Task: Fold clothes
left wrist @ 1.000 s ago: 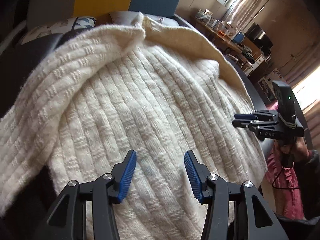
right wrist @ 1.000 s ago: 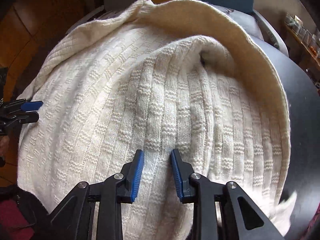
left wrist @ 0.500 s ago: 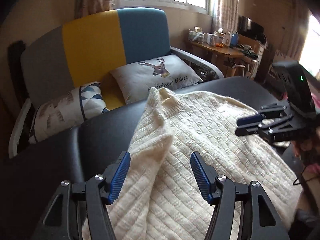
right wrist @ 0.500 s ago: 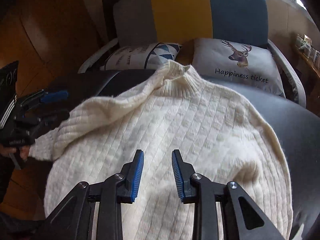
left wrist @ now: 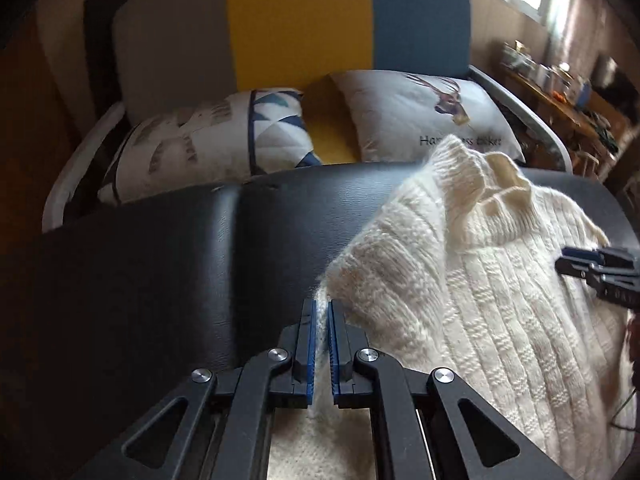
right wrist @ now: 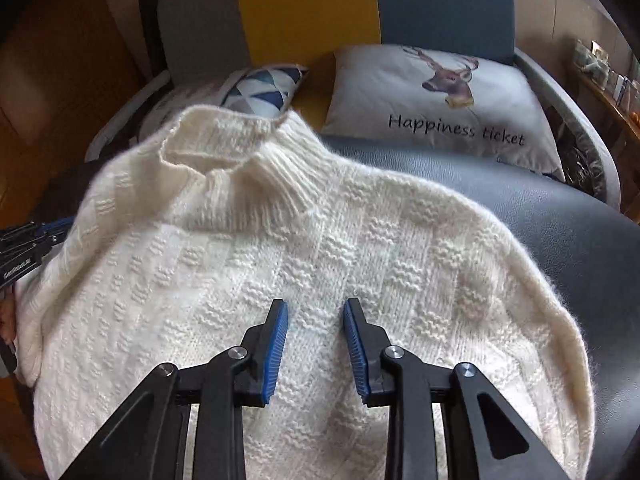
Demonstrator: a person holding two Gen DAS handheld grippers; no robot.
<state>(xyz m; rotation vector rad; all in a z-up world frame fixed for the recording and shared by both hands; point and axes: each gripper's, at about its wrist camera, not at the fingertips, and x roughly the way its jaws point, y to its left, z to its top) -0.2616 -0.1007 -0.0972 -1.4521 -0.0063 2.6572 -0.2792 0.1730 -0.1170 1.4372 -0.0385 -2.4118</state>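
A cream knitted sweater [right wrist: 304, 264] lies spread on a black padded surface [left wrist: 168, 280], its ribbed collar [right wrist: 240, 160] toward the far edge and standing up slightly. The left gripper [left wrist: 319, 312] has its blue-padded fingers pressed together on a fold of the sweater's left edge, over the middle of the surface. The right gripper [right wrist: 315, 320] hovers above the sweater's chest with its fingers apart, holding nothing. Beyond the far edge stands a sofa [left wrist: 296, 24] in grey, yellow and blue, with a deer cushion [right wrist: 448, 96] and a triangle-patterned cushion [left wrist: 224, 132].
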